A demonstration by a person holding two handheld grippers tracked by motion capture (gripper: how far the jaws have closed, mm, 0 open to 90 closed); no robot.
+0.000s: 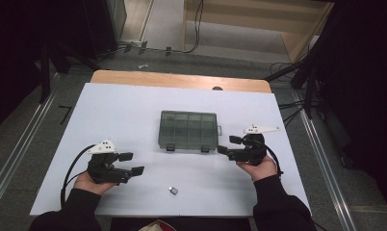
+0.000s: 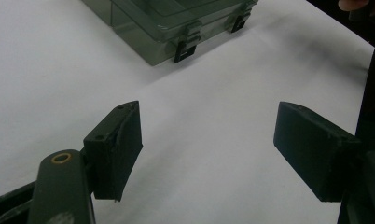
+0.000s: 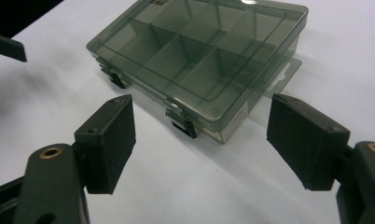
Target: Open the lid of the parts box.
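Observation:
A smoky clear compartment box [image 1: 188, 130] lies lid-down-shut at the middle of the white table, its two black latches facing the person; it also appears as the box [image 2: 171, 23] and box [image 3: 204, 56]. My left gripper [image 1: 131, 163] rests at the front left, open, nothing between its jaws, as the left gripper [image 2: 206, 154] view confirms. My right gripper [image 1: 228, 145] stands open just right of the box's front right corner, and the right gripper [image 3: 199, 144] view looks at the near latch [image 3: 183, 126]. A small dark part [image 1: 173, 190] lies near the front edge.
The white table top [image 1: 134, 106] has a wooden strip along its far edge. Cables and stands sit on the floor beyond and to the right. Bare table surrounds the box on all sides.

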